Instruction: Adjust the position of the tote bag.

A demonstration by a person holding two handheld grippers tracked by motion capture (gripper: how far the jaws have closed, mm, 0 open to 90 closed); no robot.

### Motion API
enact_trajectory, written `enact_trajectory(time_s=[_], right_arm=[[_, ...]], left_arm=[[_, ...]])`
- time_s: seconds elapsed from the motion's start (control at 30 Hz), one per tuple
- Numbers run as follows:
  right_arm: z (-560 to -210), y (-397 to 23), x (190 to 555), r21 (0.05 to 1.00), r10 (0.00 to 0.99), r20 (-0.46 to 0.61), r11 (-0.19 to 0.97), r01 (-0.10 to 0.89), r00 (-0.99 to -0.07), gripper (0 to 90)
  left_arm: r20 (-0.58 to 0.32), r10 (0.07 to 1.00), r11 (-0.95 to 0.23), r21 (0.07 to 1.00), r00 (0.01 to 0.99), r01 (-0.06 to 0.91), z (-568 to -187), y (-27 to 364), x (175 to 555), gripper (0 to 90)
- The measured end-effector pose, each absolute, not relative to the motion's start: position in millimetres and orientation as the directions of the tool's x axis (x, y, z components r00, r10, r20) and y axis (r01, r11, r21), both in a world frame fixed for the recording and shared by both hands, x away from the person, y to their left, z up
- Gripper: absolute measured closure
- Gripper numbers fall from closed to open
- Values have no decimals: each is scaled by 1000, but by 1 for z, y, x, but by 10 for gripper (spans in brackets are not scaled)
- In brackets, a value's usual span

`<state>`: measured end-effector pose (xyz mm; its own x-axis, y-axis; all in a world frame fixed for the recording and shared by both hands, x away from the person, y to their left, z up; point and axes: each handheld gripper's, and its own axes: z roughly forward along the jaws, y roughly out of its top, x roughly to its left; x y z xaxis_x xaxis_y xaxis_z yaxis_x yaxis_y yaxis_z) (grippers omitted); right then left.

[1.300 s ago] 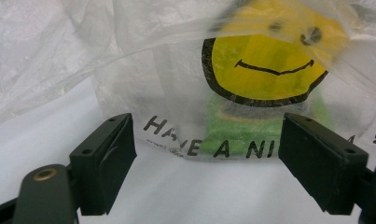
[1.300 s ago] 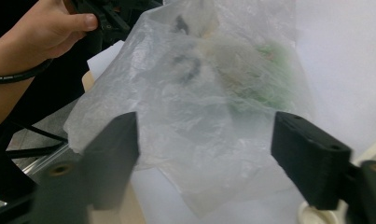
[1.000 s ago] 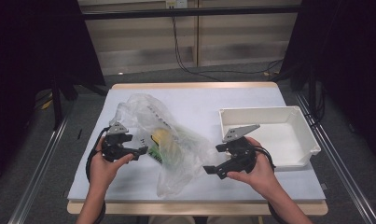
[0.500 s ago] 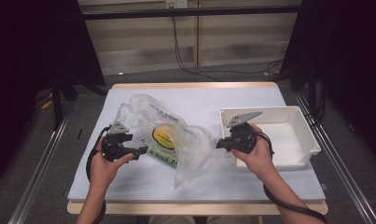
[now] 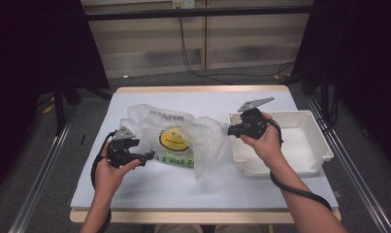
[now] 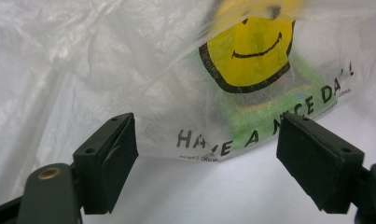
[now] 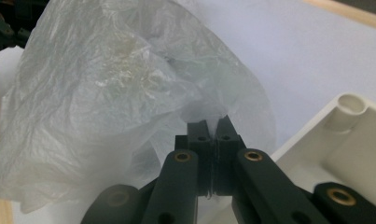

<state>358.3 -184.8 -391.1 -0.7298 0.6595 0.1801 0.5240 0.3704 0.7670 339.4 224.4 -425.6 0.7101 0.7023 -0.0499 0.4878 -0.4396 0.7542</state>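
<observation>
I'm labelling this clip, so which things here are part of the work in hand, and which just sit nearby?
In the work:
- plastic bag with a smiley print
- right gripper, jaws shut on the bag's film
- left gripper, jaws open beside the bag's printed edge

Just nearby:
- white tray
- table

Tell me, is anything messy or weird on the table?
Nothing is spilled or broken. The crinkled clear plastic bag with the yellow smiley face sprawls crumpled across the table, one edge pinched and pulled by the right gripper toward the white plastic tray. The left gripper stands open around its printed bottom edge.
</observation>
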Motion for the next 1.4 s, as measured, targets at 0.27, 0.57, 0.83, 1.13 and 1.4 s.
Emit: enact_trajectory(time_s=[0.27, 0.57, 0.83, 1.13, 1.4], right_arm=[[-397, -192, 348, 750, 669, 192, 372, 547, -718, 721], [-387, -207, 332, 743, 696, 162, 381, 550, -700, 473], [-376, -216, 324, 747, 698, 155, 381, 545, -700, 431], [-375, -213, 326, 737, 689, 162, 391, 551, -706, 390], [-373, -213, 326, 735, 675, 171, 397, 549, -717, 370]], left_arm=[[-47, 689, -446, 759, 723, 475, -425, 218, 338, 214], [-78, 624, -480, 747, 778, 460, -430, 187, 335, 287], [-97, 581, -499, 742, 808, 448, -432, 165, 330, 278], [-101, 559, -512, 738, 823, 438, -434, 149, 326, 269], [-112, 555, -498, 749, 824, 438, -434, 141, 324, 280]])
